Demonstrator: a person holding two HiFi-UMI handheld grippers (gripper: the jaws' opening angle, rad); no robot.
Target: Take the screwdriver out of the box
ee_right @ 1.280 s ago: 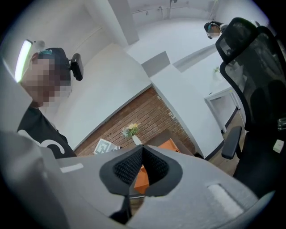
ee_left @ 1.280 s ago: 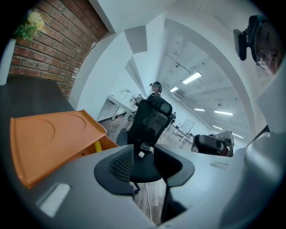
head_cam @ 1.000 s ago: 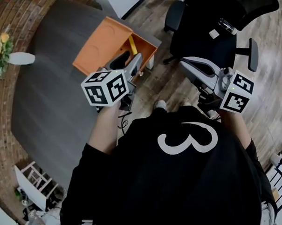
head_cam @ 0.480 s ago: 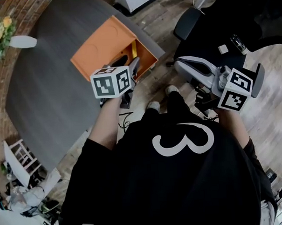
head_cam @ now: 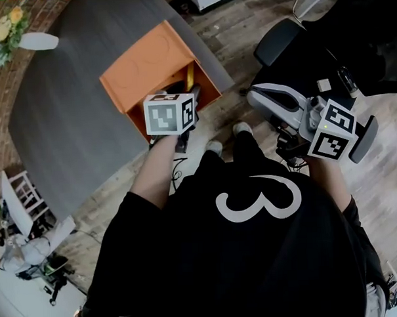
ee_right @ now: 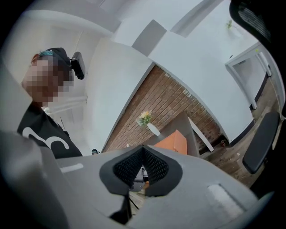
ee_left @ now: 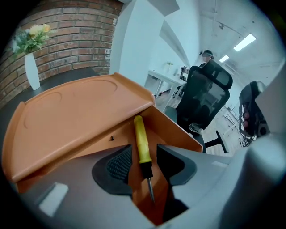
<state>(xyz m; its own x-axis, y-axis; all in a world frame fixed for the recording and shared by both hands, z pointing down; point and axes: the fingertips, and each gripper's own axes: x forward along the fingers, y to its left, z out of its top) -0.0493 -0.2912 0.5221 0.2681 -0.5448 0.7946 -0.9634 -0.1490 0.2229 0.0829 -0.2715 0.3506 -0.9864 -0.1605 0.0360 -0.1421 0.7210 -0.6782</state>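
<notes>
An orange box (head_cam: pixel 148 61) lies on its side at the edge of a dark grey table (head_cam: pixel 58 108), with its open side facing me. Inside leans a screwdriver (ee_left: pixel 142 144) with a yellow handle and a black shaft, tip toward me; its handle also shows in the head view as the screwdriver (head_cam: pixel 189 73). My left gripper (ee_left: pixel 143 160) is open at the box's mouth, one pad on each side of the screwdriver's handle end, with gaps both sides. My right gripper (head_cam: pixel 258 94) hovers over the floor to the right of the box, jaws shut on nothing.
A white vase of flowers (head_cam: pixel 22 39) stands at the table's far left. A black office chair (head_cam: pixel 312 44) is close behind the right gripper. A white shelf unit (head_cam: pixel 23 205) stands on the wooden floor at the left.
My left gripper has moved forward to the box's open side, now around the screwdriver. The right gripper has stayed about where it was.
</notes>
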